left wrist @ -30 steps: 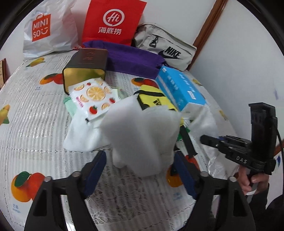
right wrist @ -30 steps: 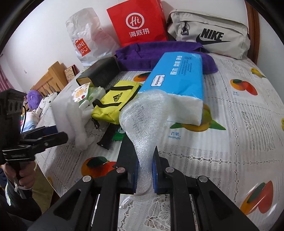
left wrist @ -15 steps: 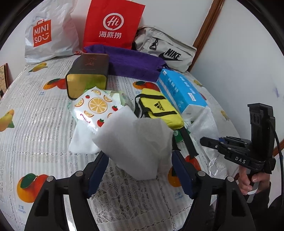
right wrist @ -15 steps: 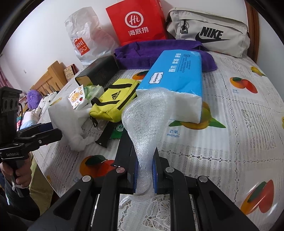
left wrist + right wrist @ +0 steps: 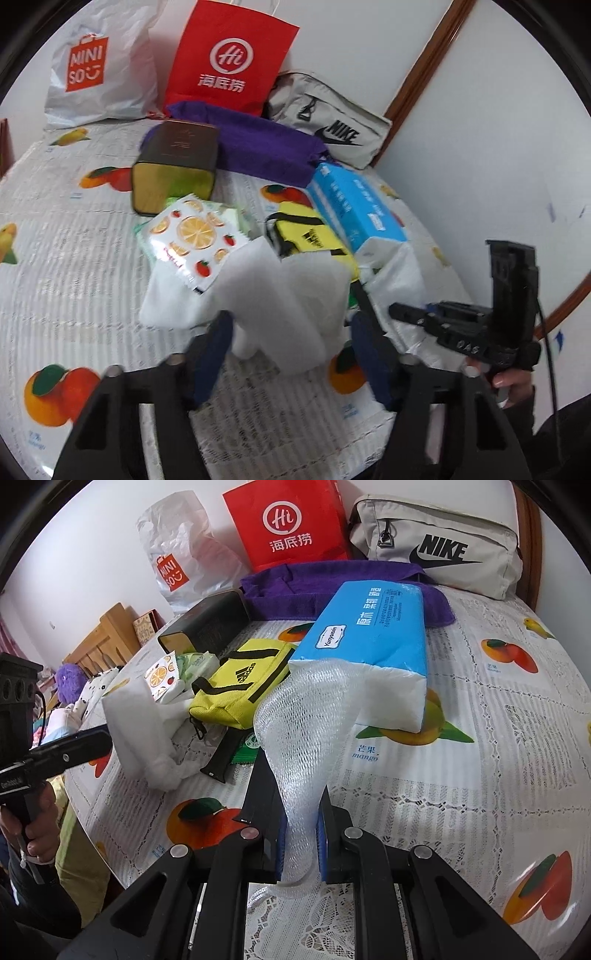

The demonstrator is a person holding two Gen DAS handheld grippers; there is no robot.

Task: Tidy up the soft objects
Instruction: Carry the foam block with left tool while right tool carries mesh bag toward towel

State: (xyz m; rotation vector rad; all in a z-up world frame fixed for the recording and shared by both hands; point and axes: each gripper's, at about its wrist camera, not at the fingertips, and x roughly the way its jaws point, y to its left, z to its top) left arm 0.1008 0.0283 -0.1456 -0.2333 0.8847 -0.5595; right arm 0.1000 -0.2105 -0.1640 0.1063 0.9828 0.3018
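A: On the fruit-print tablecloth [image 5: 55, 266], near edge, the left gripper [image 5: 291, 354] straddles a white foam sheet [image 5: 280, 306]. What has changed?

B: Its jaws have just been closing, from wide apart a second ago to roughly half that gap. The foam stands bunched between the blue pads [image 5: 218, 343]; the left-hand pad touches the foam's lower edge, while the other pad sits just beside it, and blur hides whether that one presses. I judge a grasp being formed, not yet secure.

A: And the right gripper [image 5: 301, 845]?

B: It is clenched on a white foam-net sleeve [image 5: 306, 731], which rises from the jaws and fans out in front of the blue tissue pack [image 5: 369, 635]. It has held the same place and grip through the last second.

A: Meaning for the task?

B: One soft item is secured and waiting; the second is about to be taken. Neither has been put in any tidy place.

A: Pose?

B: Both grippers point forward and down toward the table. In the right wrist view, a hand [image 5: 33, 834] grips the left tool's handle at the table's edge, beside the foam sheet and near the yellow Adidas pouch [image 5: 243, 683].
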